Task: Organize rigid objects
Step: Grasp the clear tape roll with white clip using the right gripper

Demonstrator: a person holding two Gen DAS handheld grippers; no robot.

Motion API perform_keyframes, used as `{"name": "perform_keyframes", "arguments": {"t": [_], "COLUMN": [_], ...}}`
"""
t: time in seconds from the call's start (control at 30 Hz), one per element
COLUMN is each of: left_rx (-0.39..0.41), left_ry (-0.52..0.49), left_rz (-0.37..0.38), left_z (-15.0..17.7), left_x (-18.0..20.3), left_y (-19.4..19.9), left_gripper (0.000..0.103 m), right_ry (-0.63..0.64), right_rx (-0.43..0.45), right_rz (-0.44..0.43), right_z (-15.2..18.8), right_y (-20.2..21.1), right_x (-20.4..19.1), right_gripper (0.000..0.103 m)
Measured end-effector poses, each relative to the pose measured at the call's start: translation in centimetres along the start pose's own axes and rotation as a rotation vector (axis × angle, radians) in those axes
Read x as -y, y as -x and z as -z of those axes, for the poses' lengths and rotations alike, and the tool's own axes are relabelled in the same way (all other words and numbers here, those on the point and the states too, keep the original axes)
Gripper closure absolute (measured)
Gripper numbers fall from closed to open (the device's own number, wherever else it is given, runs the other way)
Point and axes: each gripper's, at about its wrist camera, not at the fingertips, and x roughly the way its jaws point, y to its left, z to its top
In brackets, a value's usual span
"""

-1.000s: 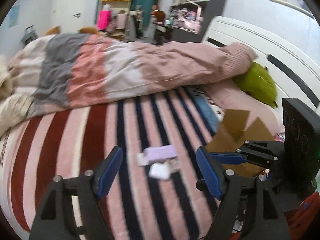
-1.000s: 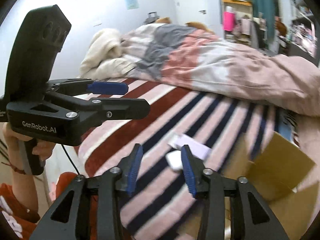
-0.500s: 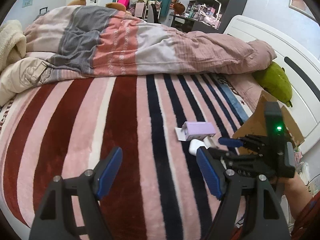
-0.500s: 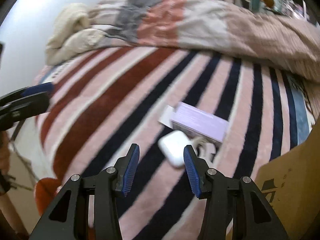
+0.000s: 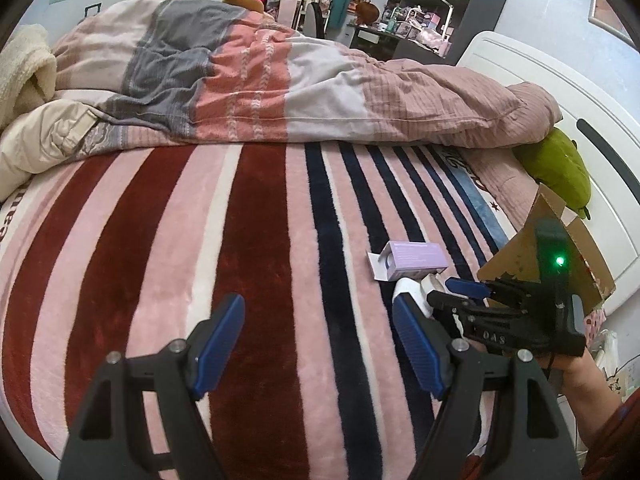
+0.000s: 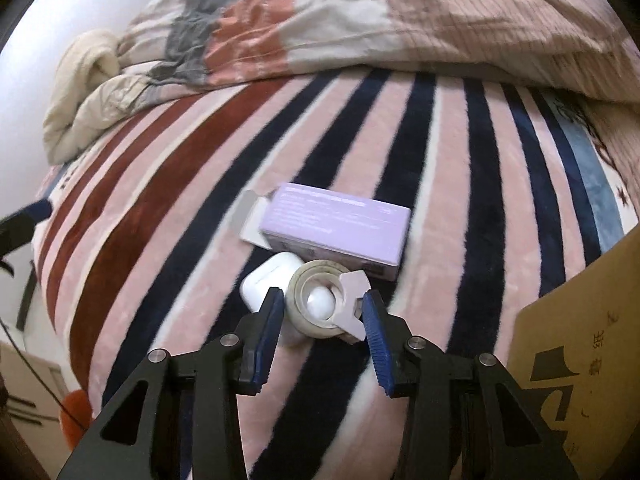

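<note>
the tape roll lies on the striped blanket near the box, touching the white case and just in front of the purple carton; i judge it light and stiff, its side slick, so take it across the outer rim; my right gripper straddles it, jaws closing, pads not yet pressing as far as i can tell; my left gripper hangs wide and empty over the blanket.

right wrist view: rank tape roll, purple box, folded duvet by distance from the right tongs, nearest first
1. Tape roll: between the closing right tongs, on the striped blanket.
2. Purple box: just behind the roll, lying flat.
3. Folded duvet: far across the bed, at the top.
</note>
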Motion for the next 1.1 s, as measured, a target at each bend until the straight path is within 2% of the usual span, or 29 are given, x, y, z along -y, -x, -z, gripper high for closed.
{"name": "perform_keyframes", "arguments": {"t": [0.1,0.2,0.3,0.37,0.47,0.6,0.73,0.83,1.0,1.07,1.1], "left_rx": [-0.001,0.000,-0.002,-0.010,-0.032,-0.052,-0.054,-0.048,-0.047,-0.051,-0.055], "left_ry": [-0.002,-0.009,-0.010,-0.010,-0.012,-0.005,-0.009,-0.013,-0.027,-0.037,-0.045], "left_rz": [-0.001,-0.006,-0.008,-0.015,-0.019,-0.022,-0.018,0.010,0.141,0.184,0.208], "left_z": [0.0,0.2,0.7,1.1,1.6,2.1,2.2,2.0,1.2,0.5,0.1], "left_x": [0.4,0.9,1.3,1.6,1.7,1.8,2.2,2.8,4.9,6.3,7.1], "left_y": [0.2,0.6,0.9,1.1,1.0,0.9,1.3,1.9,2.3,2.4,2.4], "left_gripper": [0.029,0.029,0.029,0.029,0.029,0.029,0.029,0.029,0.030,0.038,0.047], "right_ry": [0.027,0.107,0.179,0.190,0.235,0.213,0.235,0.270,0.301,0.320,0.331], "right_rx": [0.026,0.044,-0.015,-0.038,0.004,0.002,0.044,0.076,0.179,0.219,0.242], "right_rz": [-0.070,-0.137,-0.224,-0.219,-0.161,-0.175,-0.169,-0.189,-0.266,-0.283,-0.285], "right_z": [0.0,0.7,2.3,3.3,4.1,4.7,5.0,4.8,3.1,2.5,2.2], "right_y": [0.9,1.7,0.6,-0.2,-0.2,-0.8,-0.3,1.3,6.3,8.5,9.6], "right_x": [-1.3,-3.4,-5.4,-6.0,-6.7,-6.6,-7.0,-7.4,-7.9,-8.0,-7.9], "right_gripper": [0.067,0.067,0.067,0.066,0.065,0.064,0.068,0.068,0.068,0.068,0.068]}}
